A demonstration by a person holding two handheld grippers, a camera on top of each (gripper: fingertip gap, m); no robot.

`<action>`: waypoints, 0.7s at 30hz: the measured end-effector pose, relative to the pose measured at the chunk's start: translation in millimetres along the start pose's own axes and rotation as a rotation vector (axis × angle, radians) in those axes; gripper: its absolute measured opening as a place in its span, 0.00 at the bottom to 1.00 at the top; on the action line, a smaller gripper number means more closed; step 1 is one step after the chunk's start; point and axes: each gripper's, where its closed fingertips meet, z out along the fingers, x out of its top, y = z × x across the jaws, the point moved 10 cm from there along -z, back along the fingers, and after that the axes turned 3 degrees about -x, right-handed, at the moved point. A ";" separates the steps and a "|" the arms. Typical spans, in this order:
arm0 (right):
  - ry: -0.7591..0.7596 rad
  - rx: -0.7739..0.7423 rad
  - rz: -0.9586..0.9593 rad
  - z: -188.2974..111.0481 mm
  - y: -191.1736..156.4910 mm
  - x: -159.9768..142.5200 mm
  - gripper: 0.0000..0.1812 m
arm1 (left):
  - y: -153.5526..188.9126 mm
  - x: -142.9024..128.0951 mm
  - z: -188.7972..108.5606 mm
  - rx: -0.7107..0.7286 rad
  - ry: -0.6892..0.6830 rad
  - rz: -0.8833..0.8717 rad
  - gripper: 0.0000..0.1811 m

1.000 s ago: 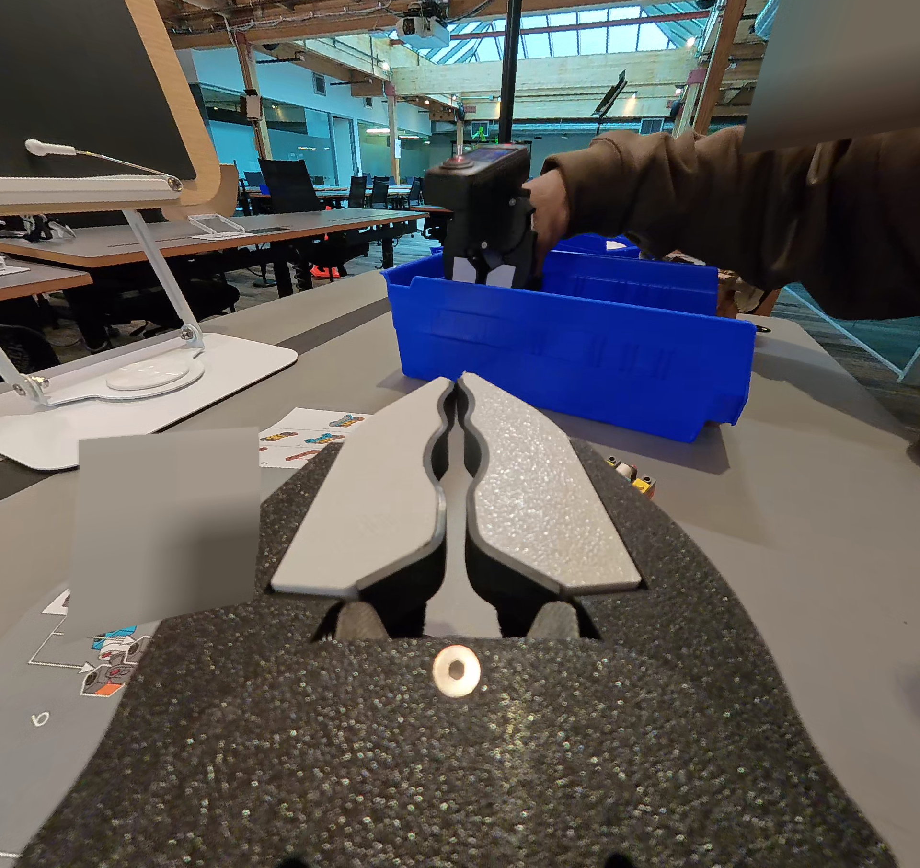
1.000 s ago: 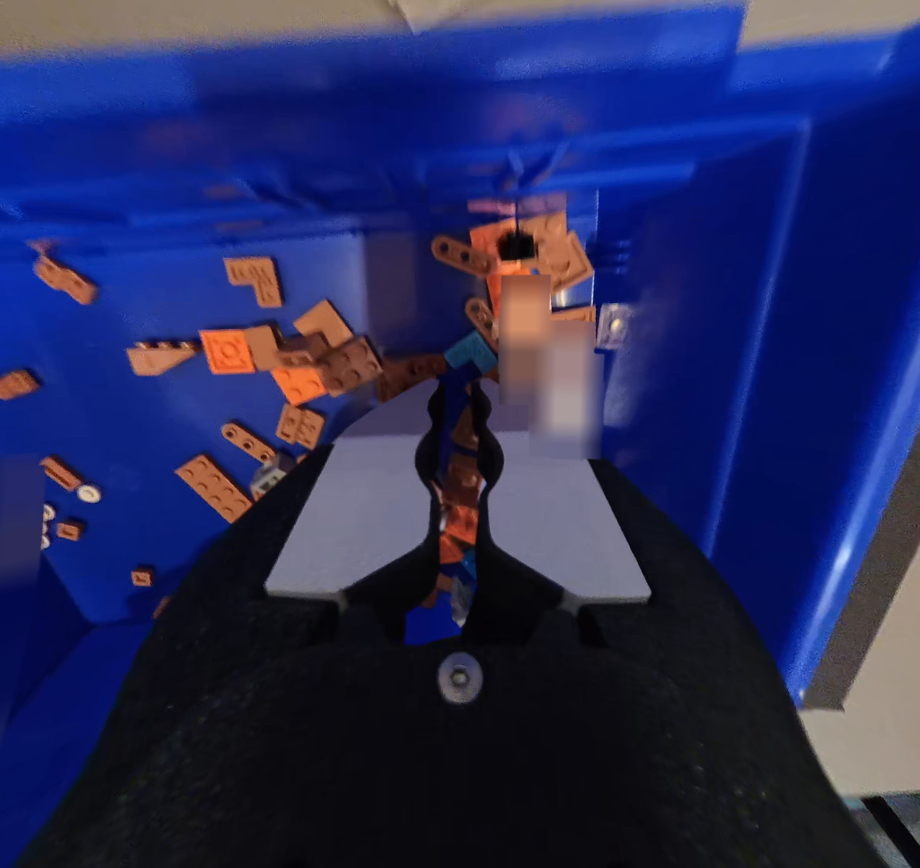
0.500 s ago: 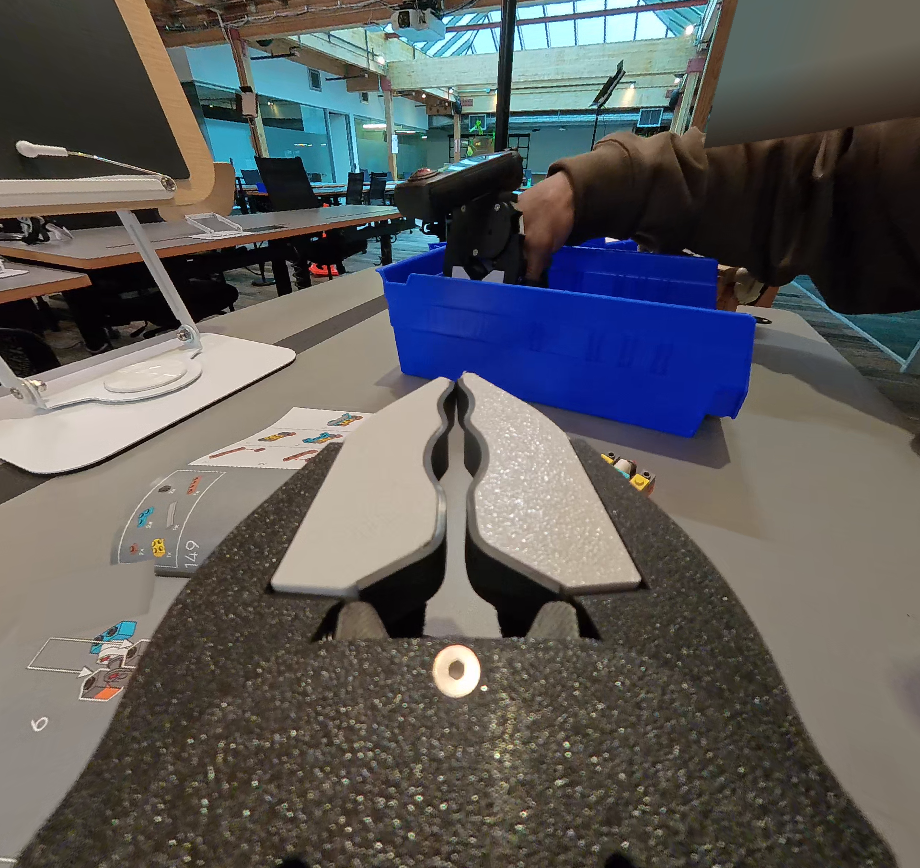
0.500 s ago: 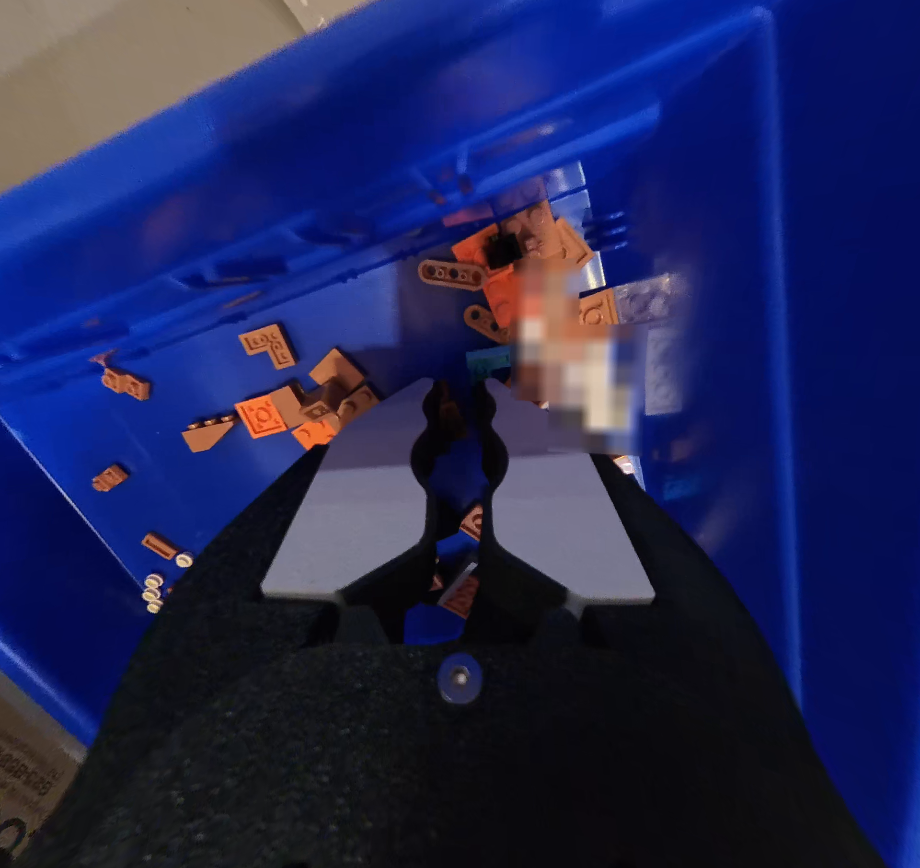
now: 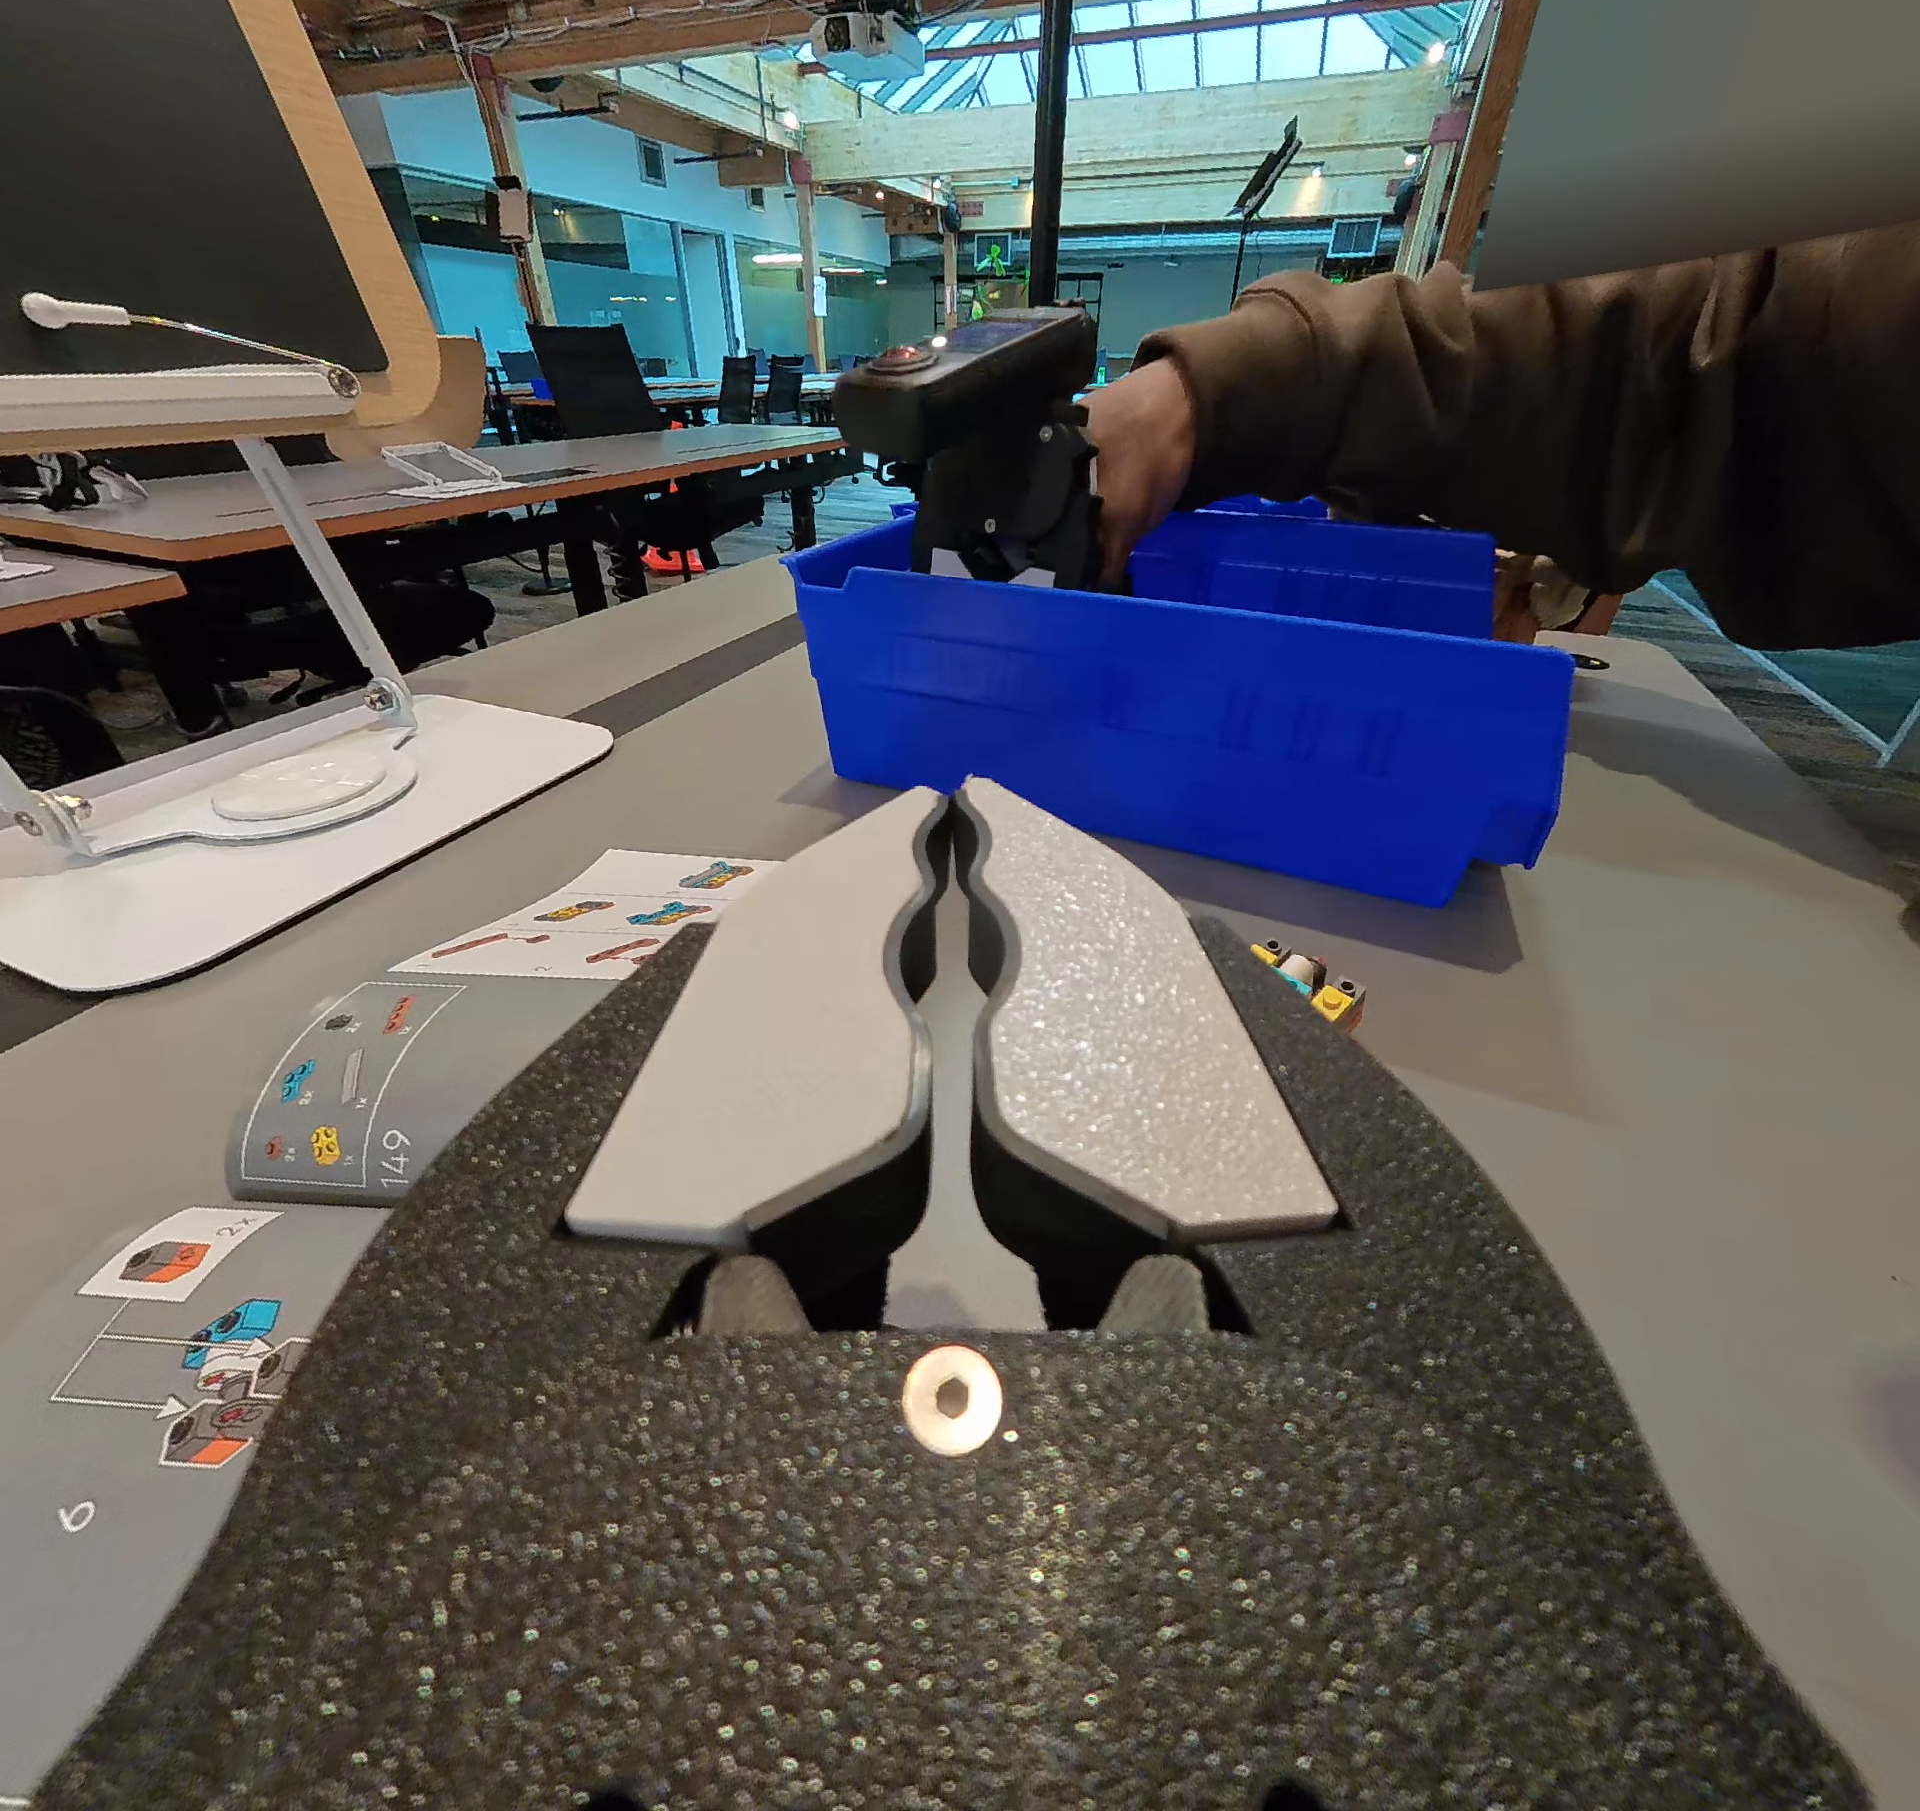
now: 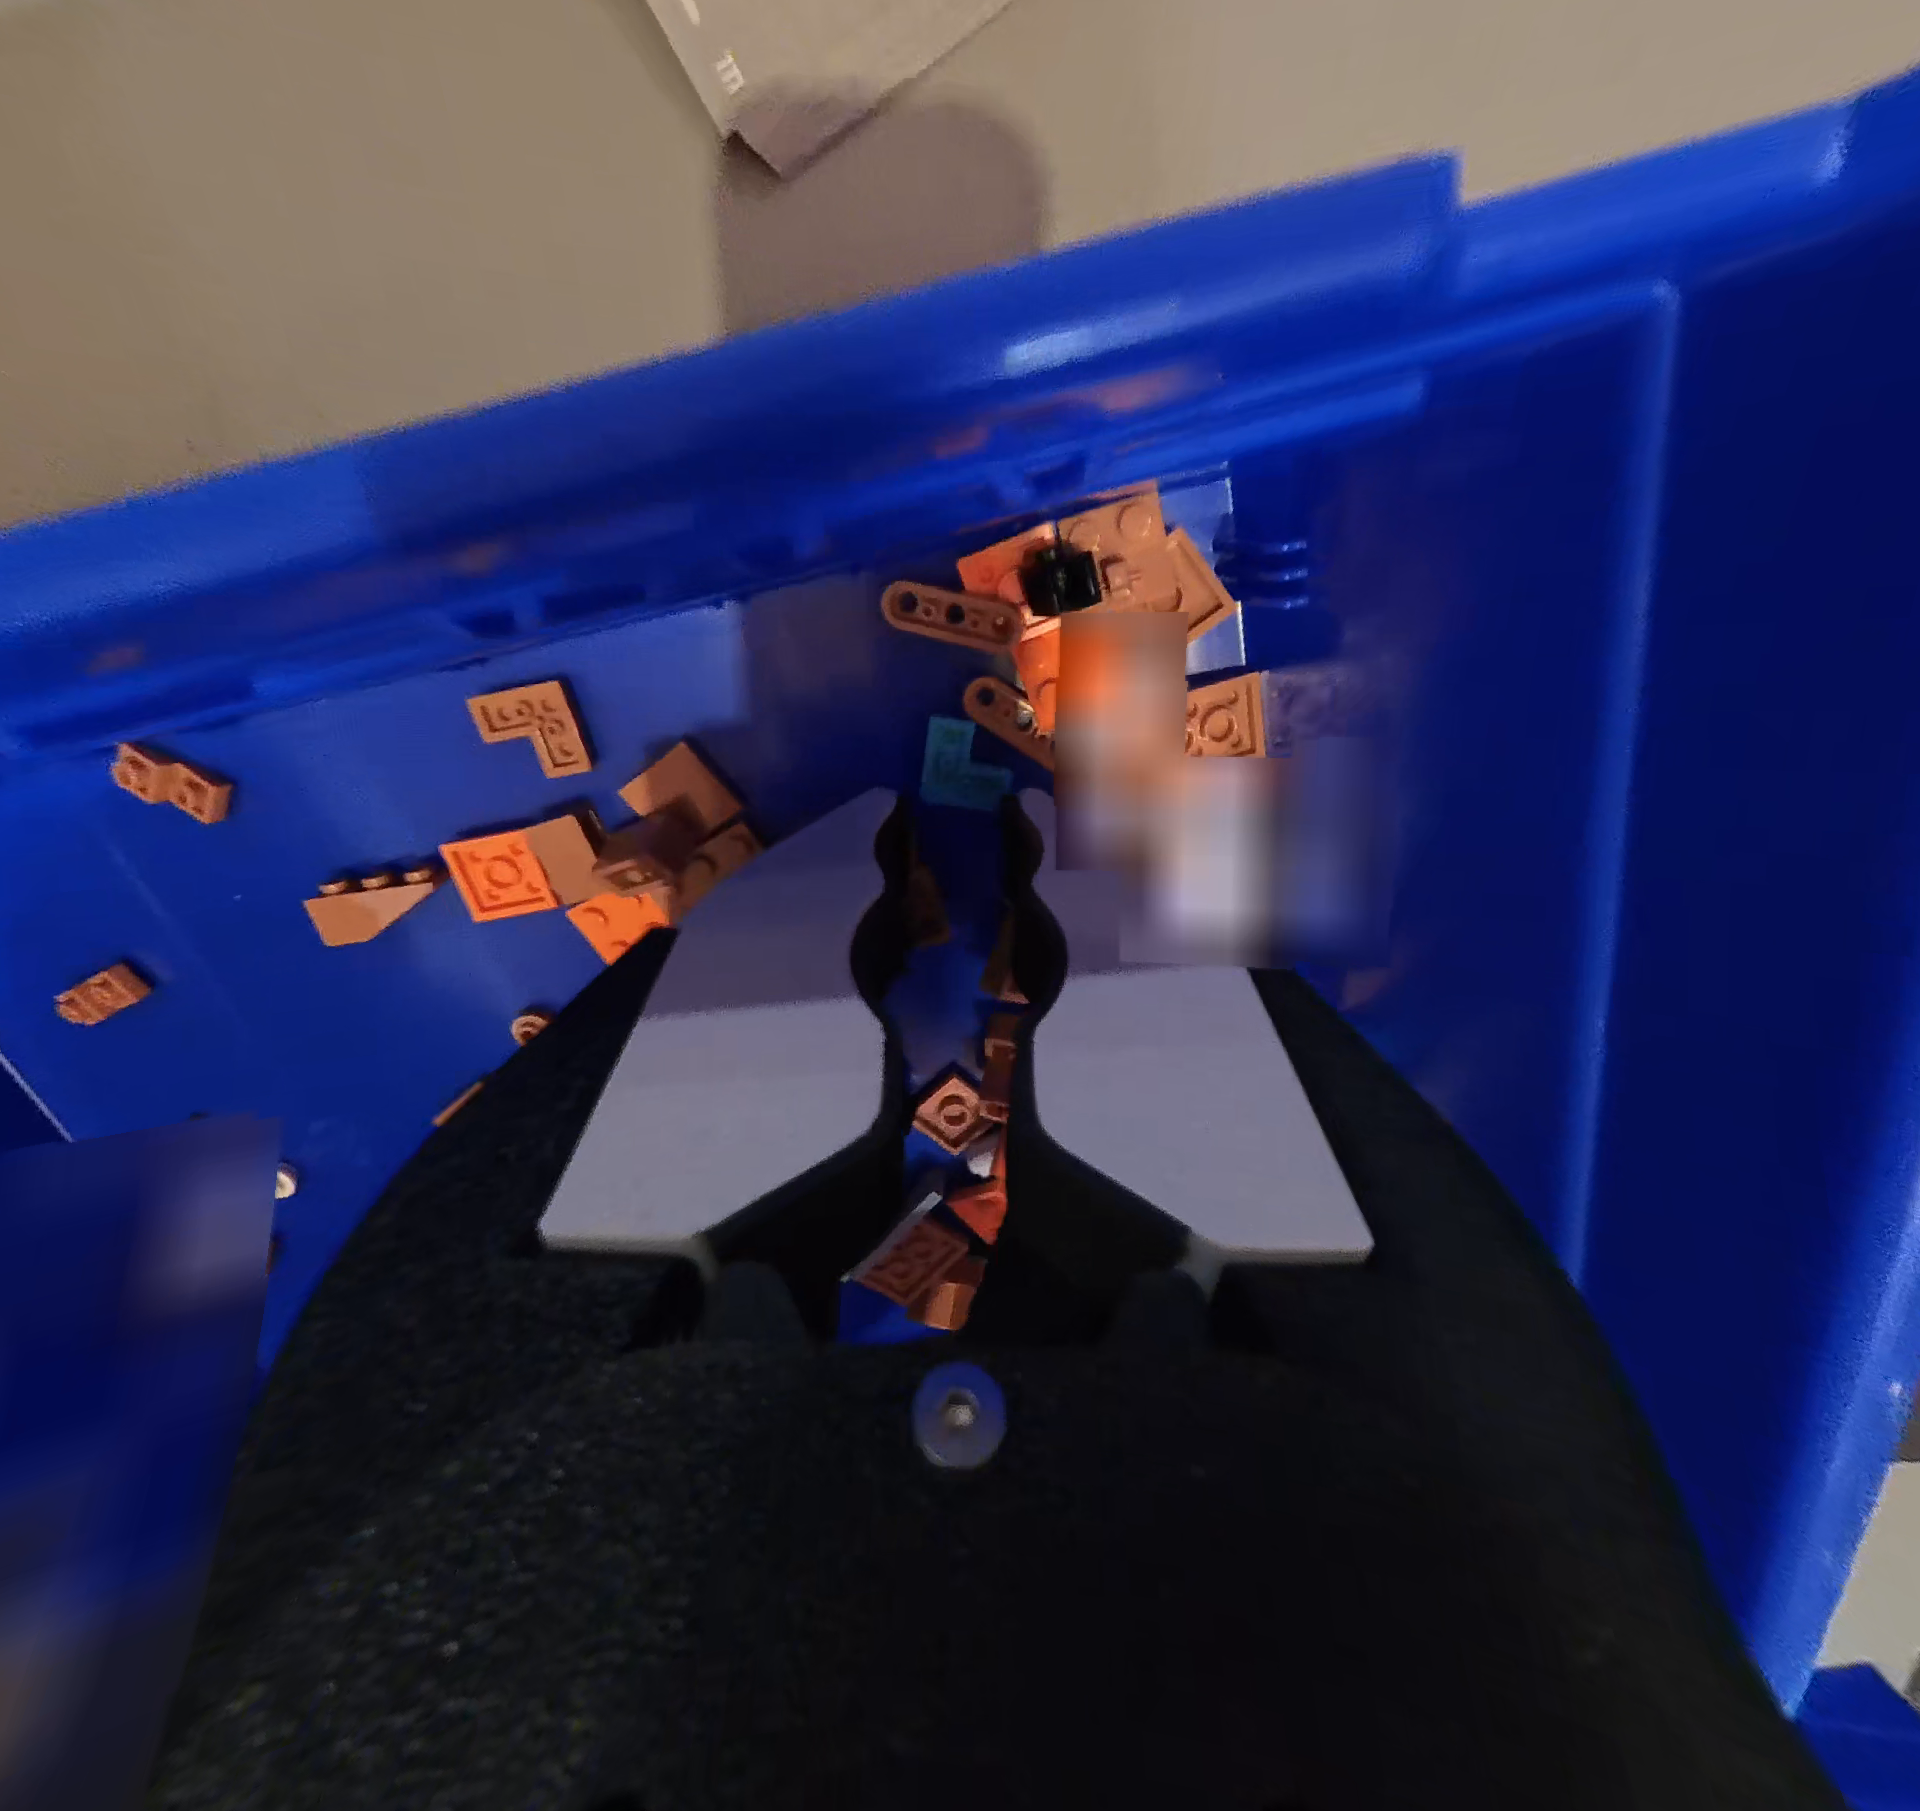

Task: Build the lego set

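Note:
My right gripper [image 6: 954, 805] is down inside the blue bin [image 6: 1714, 826], with its jaws a narrow gap apart and nothing clearly held. It hovers over loose orange and brown lego pieces [image 6: 499, 878], just short of a teal L-shaped piece [image 6: 956, 769]. A black piece [image 6: 1060, 582] lies on a pile in the far corner. My left gripper [image 5: 951, 795] is shut and empty, low over the grey table [image 5: 1662, 1086] in front of the blue bin [image 5: 1195, 722]. The right gripper [image 5: 997, 473] shows there, in a hand reaching into the bin. A small yellow and teal lego assembly [image 5: 1309, 977] sits on the table by my left gripper's right finger.
An open instruction booklet [image 5: 343, 1086] lies on the table to the left of my left gripper. A white stand [image 5: 260, 805] holding a dark screen is at the far left. A second blue bin [image 5: 1351, 556] stands behind the first. Office desks and chairs are beyond. Some 25 cm of space lies between my two pairs of fingers.
My right gripper has shifted and tilted inside the bin, and its jaws have parted a little wider. My left gripper has stayed nearly still and shut.

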 end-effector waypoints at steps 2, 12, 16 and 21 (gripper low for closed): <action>0.000 0.004 -0.016 1.1 -0.8 0.8 0.10 | 0.1 0.0 0.0 0.000 0.000 0.000 0.00; -0.005 0.030 0.008 5.2 -1.3 4.7 0.09 | 0.3 0.0 0.3 -0.001 -0.001 0.001 0.00; 0.004 0.004 -0.009 4.9 -3.3 5.2 0.09 | 0.5 0.0 0.4 -0.002 -0.003 0.004 0.00; 0.043 0.002 0.012 -8.7 -8.7 2.4 0.09 | 0.5 0.0 0.4 0.001 -0.002 0.004 0.00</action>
